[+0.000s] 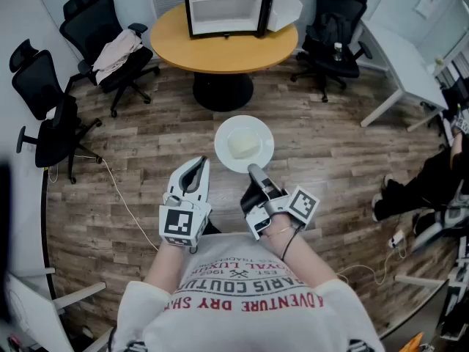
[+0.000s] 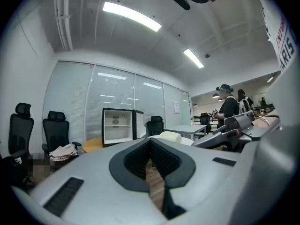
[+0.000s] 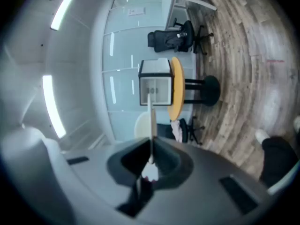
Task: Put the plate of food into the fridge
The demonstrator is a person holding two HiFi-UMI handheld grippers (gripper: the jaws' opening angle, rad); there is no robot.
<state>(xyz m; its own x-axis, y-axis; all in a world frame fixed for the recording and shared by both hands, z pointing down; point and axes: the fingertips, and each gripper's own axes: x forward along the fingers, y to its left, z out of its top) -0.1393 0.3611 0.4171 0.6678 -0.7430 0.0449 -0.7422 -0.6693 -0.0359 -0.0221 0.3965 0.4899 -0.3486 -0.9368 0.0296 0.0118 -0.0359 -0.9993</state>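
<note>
A white plate (image 1: 224, 133) carrying a pale block of food (image 1: 243, 145) hangs level above the wooden floor. My right gripper (image 1: 254, 171) is shut on its near rim. In the right gripper view the plate (image 3: 151, 121) shows edge-on as a thin line between the jaws of the right gripper (image 3: 151, 146). My left gripper (image 1: 194, 169) is just left of the plate, shut and empty, with its pads (image 2: 151, 142) meeting at the tips. The small fridge (image 1: 223, 6) stands open on a round yellow table (image 1: 220, 50) straight ahead, its door (image 1: 286, 6) swung right.
Black office chairs (image 1: 102, 35) stand left of the table, one draped with cloth, and another chair (image 1: 333, 28) is at the right. A white desk (image 1: 403, 64) is at the far right. A cable (image 1: 124, 204) trails on the floor. People stand in the distance (image 2: 227, 108).
</note>
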